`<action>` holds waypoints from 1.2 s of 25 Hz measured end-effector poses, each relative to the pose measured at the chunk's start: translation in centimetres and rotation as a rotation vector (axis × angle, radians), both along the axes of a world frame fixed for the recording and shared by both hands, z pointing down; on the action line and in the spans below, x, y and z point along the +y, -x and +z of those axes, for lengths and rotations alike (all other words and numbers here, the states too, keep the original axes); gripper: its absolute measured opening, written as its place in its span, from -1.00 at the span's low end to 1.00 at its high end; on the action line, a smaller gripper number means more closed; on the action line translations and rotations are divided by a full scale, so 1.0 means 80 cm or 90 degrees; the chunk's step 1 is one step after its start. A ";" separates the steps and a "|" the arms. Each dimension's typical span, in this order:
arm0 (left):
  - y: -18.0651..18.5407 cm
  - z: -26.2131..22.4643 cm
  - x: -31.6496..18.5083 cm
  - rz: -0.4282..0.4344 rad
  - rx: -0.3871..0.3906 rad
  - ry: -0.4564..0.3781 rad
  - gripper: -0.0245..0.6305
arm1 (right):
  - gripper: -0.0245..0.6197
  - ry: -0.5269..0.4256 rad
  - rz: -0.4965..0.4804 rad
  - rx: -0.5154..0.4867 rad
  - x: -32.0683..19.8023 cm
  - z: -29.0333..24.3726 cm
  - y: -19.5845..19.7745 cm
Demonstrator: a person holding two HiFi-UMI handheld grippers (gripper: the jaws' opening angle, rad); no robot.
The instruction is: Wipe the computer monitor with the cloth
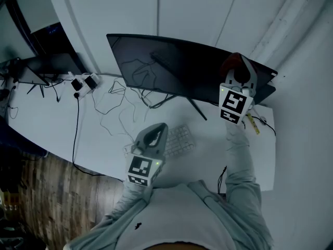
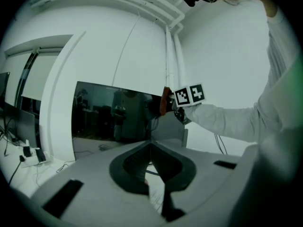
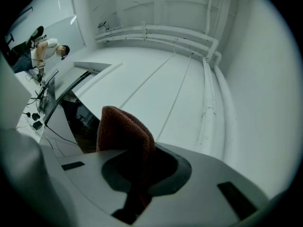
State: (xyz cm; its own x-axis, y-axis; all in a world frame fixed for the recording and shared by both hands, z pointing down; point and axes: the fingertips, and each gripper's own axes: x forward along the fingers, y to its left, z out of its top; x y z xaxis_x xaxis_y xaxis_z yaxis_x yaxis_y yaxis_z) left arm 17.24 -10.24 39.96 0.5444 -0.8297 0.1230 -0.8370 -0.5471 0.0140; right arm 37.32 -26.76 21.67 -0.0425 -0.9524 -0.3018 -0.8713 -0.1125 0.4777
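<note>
The right gripper [image 1: 242, 71] pinches the reddish-brown cloth [image 3: 124, 131] at the right end of the monitor [image 1: 171, 66]. I cannot tell if the cloth touches the screen, and it hides the jaw tips. In front of the monitor, the left gripper [image 1: 154, 137], jaws pressed together and empty, covers part of the keyboard [image 1: 181, 139].

A white tabletop [image 1: 54, 126] runs along the wall. The wide, dark computer monitor [image 1: 177, 66] stands on it toward the back, its thin stand leg [image 1: 196, 109] reaching forward. A pale keyboard [image 1: 178, 140] lies in front of it. Thin loose cables [image 1: 120, 95] sprawl between monitor and keyboard. At the left sit small plug adapters [image 1: 83, 82] and a second dark screen [image 1: 49, 65]. A black cord [image 1: 76, 134] crosses to the front edge.
</note>
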 end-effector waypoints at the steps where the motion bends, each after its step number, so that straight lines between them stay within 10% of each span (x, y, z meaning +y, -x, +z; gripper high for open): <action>1: 0.014 -0.002 -0.001 -0.003 -0.001 0.000 -0.86 | -0.81 0.000 -0.004 -0.002 -0.003 0.000 0.016; 16: 0.244 -0.009 -0.015 -0.087 0.016 0.007 -0.86 | -0.81 0.016 -0.086 0.032 -0.042 -0.004 0.281; 30: 0.368 -0.009 -0.018 -0.076 0.005 -0.007 -0.86 | -0.81 0.009 -0.135 0.052 -0.067 -0.005 0.471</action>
State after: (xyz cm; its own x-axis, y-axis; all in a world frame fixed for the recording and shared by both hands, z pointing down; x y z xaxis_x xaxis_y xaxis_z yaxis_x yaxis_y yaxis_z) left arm -12.23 -11.64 39.27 0.4432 -0.8897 0.1098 -0.8958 -0.4442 0.0162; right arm -0.34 -32.12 21.24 -0.2660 -0.9238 -0.2754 -0.8328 0.0763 0.5483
